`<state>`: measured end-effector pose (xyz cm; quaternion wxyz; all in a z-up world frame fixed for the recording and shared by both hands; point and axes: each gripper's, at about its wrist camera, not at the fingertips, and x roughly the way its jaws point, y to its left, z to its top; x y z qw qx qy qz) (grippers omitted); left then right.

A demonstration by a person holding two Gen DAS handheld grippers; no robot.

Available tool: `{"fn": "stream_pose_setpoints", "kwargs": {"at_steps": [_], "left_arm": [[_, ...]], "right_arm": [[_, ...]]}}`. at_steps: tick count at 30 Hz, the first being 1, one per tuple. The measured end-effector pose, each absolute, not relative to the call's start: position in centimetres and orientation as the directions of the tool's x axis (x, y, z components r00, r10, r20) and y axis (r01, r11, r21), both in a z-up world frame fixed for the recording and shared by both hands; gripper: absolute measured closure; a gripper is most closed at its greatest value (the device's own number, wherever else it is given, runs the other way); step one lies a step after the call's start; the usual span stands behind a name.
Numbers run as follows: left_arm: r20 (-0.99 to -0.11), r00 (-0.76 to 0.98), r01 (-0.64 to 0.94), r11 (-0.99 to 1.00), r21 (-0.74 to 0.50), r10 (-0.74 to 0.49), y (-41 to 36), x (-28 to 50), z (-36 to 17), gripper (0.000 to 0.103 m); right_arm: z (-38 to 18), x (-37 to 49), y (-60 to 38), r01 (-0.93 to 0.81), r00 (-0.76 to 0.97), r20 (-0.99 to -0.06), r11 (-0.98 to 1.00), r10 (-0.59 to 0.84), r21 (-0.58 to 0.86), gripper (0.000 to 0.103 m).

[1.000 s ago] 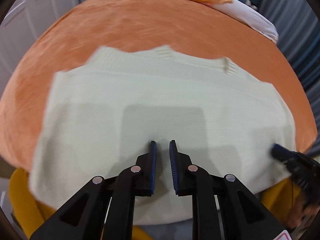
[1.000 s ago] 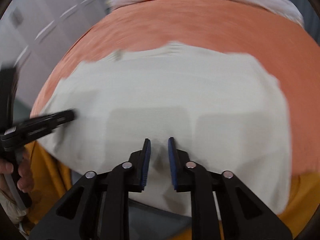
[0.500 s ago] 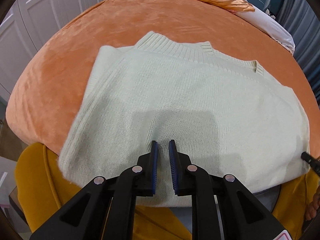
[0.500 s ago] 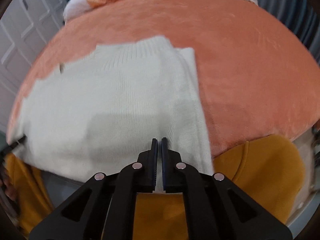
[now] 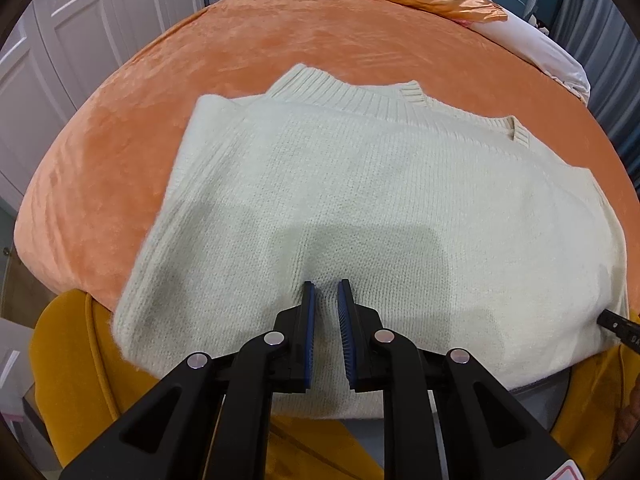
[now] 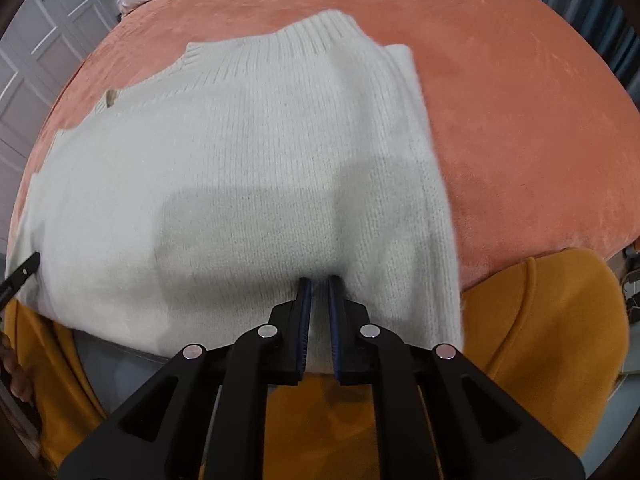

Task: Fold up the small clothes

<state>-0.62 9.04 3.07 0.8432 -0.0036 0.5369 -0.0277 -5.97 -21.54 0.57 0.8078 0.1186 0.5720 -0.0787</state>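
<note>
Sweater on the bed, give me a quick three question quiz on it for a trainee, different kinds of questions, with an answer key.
1. True or false: the sweater lies on an orange bedspread.
2. Multiple choice: the left gripper has its jaws A) clamped on a ribbed cuff, B) slightly apart over the near part of the knit, C) out of view.
3. Fill in: in the right wrist view, the right gripper is near the sweater's ____ edge (left or right).

Key: 1 true; 2 B; 3 right.
</note>
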Motion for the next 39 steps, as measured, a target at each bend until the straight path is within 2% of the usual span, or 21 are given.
{"fn": "stream_pose_setpoints", "kwargs": {"at_steps": [5,9,13,19,23,27,29,30,31,33,35,36,39], "left_arm": [[-0.904,0.426,0.048,0.999,-0.02,-0.038,8.9,-0.6,3.1,0.088],[-0.902,0.43,0.053,0.999,-0.001,-0.024,8.6,-0.7,3.0,0.088],[-0.902,0.43,0.05,0.999,-0.015,-0.035,8.8,-0.7,3.0,0.088],[-0.9,0.433,0.043,0.999,-0.024,-0.04,8.7,-0.8,3.0,0.088],[-0.899,0.433,0.04,0.998,-0.048,-0.061,9.0,-0.8,3.1,0.088],[-0.892,0.439,0.037,0.994,-0.101,-0.107,9.7,-0.9,4.0,0.088],[-0.877,0.467,0.037,0.993,-0.111,-0.115,9.9,-0.5,5.1,0.084],[-0.869,0.482,0.038,0.993,-0.108,-0.113,9.9,-0.1,5.6,0.076],[-0.86,0.498,0.038,0.993,-0.108,-0.112,10.0,0.6,6.3,0.068],[-0.84,0.531,0.01,0.993,-0.121,-0.108,10.9,2.4,7.5,0.064],[-0.829,0.539,-0.017,0.983,-0.183,-0.145,12.4,5.0,8.3,0.053],[-0.831,0.534,-0.028,0.979,-0.2,-0.155,12.9,6.1,8.2,0.041],[-0.846,0.503,-0.078,0.965,-0.25,-0.178,15.0,9.8,7.0,0.04]], "right_arm": [[3.5,-5.2,-17.8,0.144,0.396,-0.91,0.971,0.122,0.193,0.092],[1.9,-2.8,-13.2,0.0,0.364,-0.922,0.99,0.131,0.141,0.09],[0.6,-2.4,-11.9,-0.035,0.353,-0.933,0.997,0.071,0.062,0.089],[3.8,-2.5,-10.7,-0.055,0.378,-0.908,0.983,0.182,0.175,0.087],[1.1,-0.9,-8.8,-0.107,0.333,-0.931,0.987,0.149,0.12,0.087],[2.9,0.3,-8.1,-0.095,0.355,-0.922,0.987,0.154,0.128,0.086],[4.3,0.7,-8.0,-0.105,0.395,-0.904,0.985,0.167,0.136,0.086],[4.8,1.2,-8.1,-0.104,0.414,-0.895,0.986,0.165,0.134,0.084],[5.3,1.7,-8.5,-0.094,0.442,-0.884,0.988,0.154,0.125,0.078],[5.8,3.1,-9.7,-0.051,0.481,-0.87,0.994,0.111,0.099,0.068],[6.5,3.7,-12.6,0.033,0.523,-0.85,0.995,0.062,0.094,0.058],[6.6,4.0,-14.1,0.07,0.538,-0.842,0.992,0.049,0.102,0.05],[6.2,5.2,-20.0,0.232,0.559,-0.827,0.968,-0.055,0.092,0.041]]}}
